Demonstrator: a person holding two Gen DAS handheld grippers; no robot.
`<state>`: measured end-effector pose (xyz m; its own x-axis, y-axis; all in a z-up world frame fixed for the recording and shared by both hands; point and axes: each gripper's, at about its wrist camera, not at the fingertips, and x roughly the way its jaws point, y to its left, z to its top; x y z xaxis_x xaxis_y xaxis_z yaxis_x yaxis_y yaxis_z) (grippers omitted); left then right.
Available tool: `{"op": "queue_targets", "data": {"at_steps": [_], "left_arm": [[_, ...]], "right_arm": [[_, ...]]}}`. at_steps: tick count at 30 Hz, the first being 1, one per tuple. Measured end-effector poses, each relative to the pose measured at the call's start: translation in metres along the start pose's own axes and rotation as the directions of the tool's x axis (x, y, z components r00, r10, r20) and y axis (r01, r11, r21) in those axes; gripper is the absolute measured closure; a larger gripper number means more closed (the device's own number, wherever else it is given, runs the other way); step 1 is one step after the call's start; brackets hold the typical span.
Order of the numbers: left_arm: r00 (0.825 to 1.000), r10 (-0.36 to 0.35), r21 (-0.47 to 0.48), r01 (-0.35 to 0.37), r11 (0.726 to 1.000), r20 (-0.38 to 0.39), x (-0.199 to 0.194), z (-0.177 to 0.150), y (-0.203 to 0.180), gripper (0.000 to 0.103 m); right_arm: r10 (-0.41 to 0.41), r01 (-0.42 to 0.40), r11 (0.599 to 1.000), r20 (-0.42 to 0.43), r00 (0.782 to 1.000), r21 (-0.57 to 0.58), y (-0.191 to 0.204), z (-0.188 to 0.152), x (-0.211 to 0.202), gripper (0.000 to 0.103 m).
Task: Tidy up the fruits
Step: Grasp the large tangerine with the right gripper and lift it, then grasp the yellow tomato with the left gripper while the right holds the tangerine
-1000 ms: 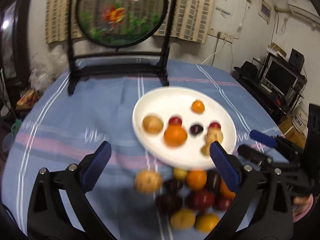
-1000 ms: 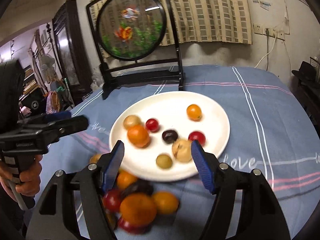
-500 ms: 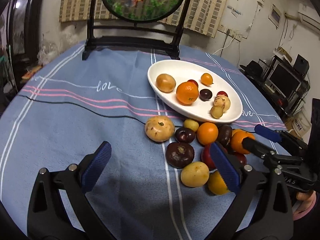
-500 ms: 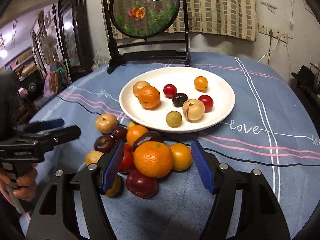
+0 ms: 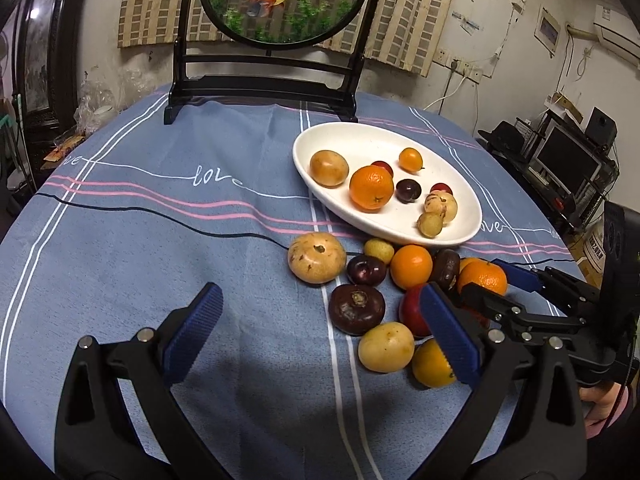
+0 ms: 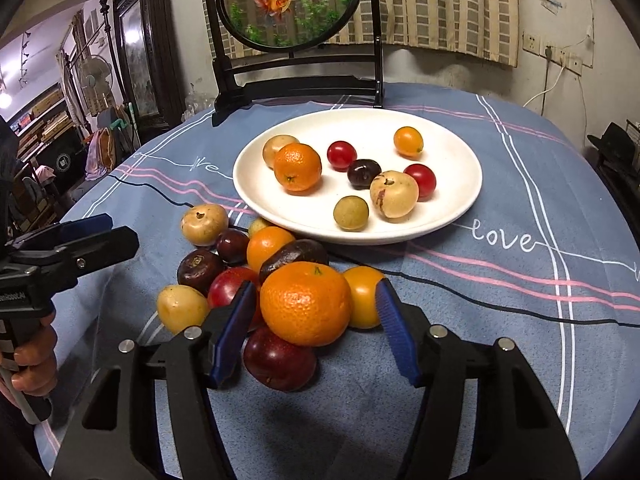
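Note:
A white plate (image 6: 452,220) holds several fruits, among them an orange (image 6: 297,167); the plate also shows in the left wrist view (image 5: 460,236). A pile of loose fruit lies on the blue cloth in front of it. My right gripper (image 6: 316,326) is open, its pads either side of a large orange (image 6: 306,303) on top of the pile, not touching it. The same orange shows in the left wrist view (image 5: 482,277). My left gripper (image 5: 320,338) is open and empty over the cloth, left of the pile, near a dark plum (image 5: 357,309) and a yellow fruit (image 5: 386,346).
A round goldfish screen on a black stand (image 5: 264,92) stands at the table's back edge. A monitor and shelves (image 5: 568,160) are to the right of the table. A dark cabinet (image 6: 136,60) stands at the left.
Both grippers have come lower and closer to the fruit pile. The right gripper's pads now flank the large orange.

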<state>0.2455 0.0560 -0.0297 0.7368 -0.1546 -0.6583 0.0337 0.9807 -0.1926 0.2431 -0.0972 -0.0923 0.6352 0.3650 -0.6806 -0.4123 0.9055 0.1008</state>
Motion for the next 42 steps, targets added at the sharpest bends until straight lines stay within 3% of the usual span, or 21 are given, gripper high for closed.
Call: {"op": "queue_targets", "data": {"at_steps": [14, 16, 20, 24, 26, 29, 31, 37, 42], "left_arm": [[1.0, 0.007, 0.003, -0.007, 1.0, -0.003, 0.001, -0.001, 0.001, 0.003], [1.0, 0.012, 0.008, -0.012, 1.0, 0.003, 0.001, -0.001, 0.0, 0.003], [1.0, 0.006, 0.024, -0.006, 1.0, 0.008, 0.0, -0.002, -0.003, 0.003], [0.996, -0.09, 0.134, 0.087, 0.987, 0.015, -0.007, -0.008, -0.025, 0.004], [0.987, -0.159, 0.244, 0.152, 0.958, 0.008, -0.013, -0.016, -0.044, 0.007], [0.979, -0.203, 0.376, 0.196, 0.906, -0.022, -0.016, -0.032, -0.069, 0.025], [0.976, -0.21, 0.407, 0.215, 0.888, -0.057, -0.012, -0.038, -0.076, 0.04], [0.966, -0.233, 0.404, 0.26, 0.877, -0.115, -0.005, -0.042, -0.079, 0.059], [0.97, -0.201, 0.421, 0.242, 0.874, -0.139, 0.003, -0.046, -0.081, 0.06]], "right_arm": [[-0.051, 0.052, 0.996, 0.014, 0.999, -0.071, 0.01, -0.002, 0.002, 0.049], [-0.05, 0.051, 0.995, 0.015, 0.999, -0.08, 0.012, -0.003, 0.001, 0.059], [0.004, -0.003, 1.0, 0.035, 0.999, -0.019, 0.0, 0.002, -0.008, 0.06], [0.013, -0.023, 0.995, 0.102, 0.995, 0.099, -0.024, 0.007, -0.027, 0.06], [-0.008, -0.009, 0.991, 0.122, 0.992, 0.136, -0.033, 0.008, -0.034, 0.06], [-0.011, -0.014, 0.983, 0.133, 0.991, 0.185, -0.044, 0.008, -0.039, 0.06], [-0.013, -0.013, 0.98, 0.131, 0.991, 0.197, -0.046, 0.006, -0.039, 0.06], [-0.012, -0.012, 0.983, 0.124, 0.992, 0.185, -0.043, 0.006, -0.04, 0.06], [-0.002, -0.022, 0.982, 0.131, 0.991, 0.185, -0.042, 0.006, -0.043, 0.06]]}}
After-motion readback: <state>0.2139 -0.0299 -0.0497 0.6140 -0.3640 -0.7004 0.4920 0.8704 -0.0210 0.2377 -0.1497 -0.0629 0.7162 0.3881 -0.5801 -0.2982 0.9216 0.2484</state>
